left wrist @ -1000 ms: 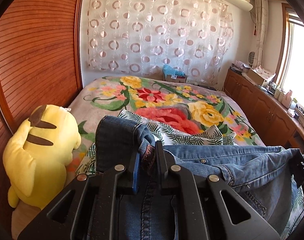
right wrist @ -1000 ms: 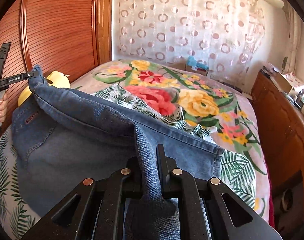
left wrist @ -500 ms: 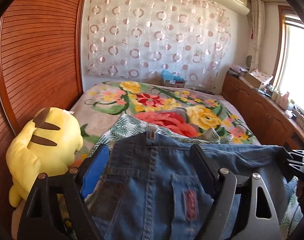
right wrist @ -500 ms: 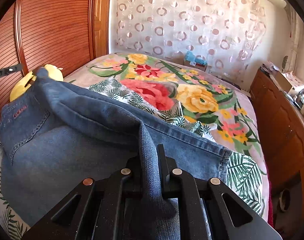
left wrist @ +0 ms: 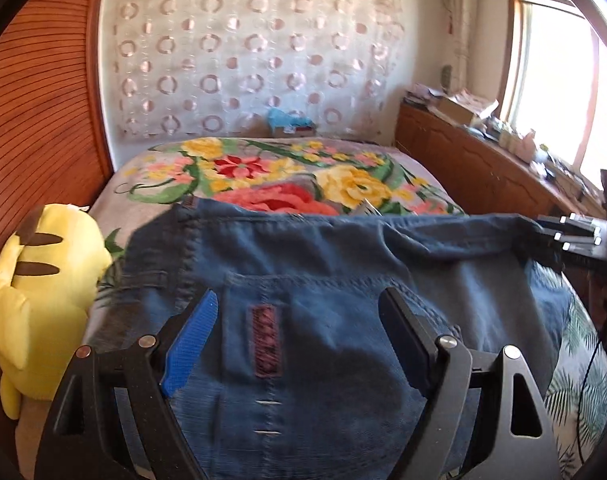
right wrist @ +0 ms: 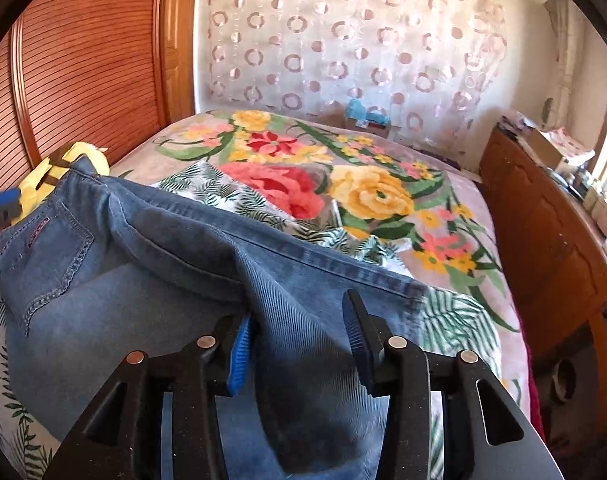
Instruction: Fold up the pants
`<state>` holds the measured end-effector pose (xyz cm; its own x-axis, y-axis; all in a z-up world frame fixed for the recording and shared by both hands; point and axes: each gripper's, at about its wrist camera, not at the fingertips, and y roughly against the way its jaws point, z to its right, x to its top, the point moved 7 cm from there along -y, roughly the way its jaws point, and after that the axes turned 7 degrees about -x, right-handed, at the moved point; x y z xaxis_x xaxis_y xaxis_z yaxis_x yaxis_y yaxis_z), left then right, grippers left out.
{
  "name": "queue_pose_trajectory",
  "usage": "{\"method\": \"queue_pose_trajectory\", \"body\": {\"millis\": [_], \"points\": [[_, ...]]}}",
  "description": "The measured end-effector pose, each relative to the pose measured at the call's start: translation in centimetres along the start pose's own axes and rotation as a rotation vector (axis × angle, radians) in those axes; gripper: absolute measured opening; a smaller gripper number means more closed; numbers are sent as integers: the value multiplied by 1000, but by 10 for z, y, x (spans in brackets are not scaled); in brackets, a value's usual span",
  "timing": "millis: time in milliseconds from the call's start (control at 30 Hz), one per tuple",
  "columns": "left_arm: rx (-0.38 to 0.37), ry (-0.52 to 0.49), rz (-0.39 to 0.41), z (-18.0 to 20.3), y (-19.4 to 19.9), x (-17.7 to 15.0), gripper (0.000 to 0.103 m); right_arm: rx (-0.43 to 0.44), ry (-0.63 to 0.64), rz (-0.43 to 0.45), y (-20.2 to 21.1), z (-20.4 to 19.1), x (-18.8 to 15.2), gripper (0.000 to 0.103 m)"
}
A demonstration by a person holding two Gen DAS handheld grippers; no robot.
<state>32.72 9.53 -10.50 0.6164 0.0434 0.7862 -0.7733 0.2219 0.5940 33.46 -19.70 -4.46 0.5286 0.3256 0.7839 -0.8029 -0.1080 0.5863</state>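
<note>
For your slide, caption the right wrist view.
Right gripper opening, jeans still between its jaws, on a floral bed.

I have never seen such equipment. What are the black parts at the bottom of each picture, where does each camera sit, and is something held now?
There is no robot. A person holds a two-finger tool in each hand, with a camera on each looking forward along its jaws. One picture is from the left gripper, the other from the right gripper. Blue jeans lie on a bed with a flowered blanket, a yellow plush toy beside them. Both sets of jaws have just been opening: the left stands wide over the denim, the right has fabric between its pads but no longer pinches it. Nothing is gripped.
</note>
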Motion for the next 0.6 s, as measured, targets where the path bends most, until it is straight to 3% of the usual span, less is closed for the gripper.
{"method": "queue_pose_trajectory", "body": {"millis": [167,300,600], "points": [[-12,-50,-25,15,-7,-10,83,-39,-7,13,21,3,-5,47],[-28,-68,-50,21,-13,-16,83,-4,-31,14,34,-3,-14,52],[-39,-70,-81,18,-20,-24,83,-57,43,-70,-7,-1,-24,53]]}}
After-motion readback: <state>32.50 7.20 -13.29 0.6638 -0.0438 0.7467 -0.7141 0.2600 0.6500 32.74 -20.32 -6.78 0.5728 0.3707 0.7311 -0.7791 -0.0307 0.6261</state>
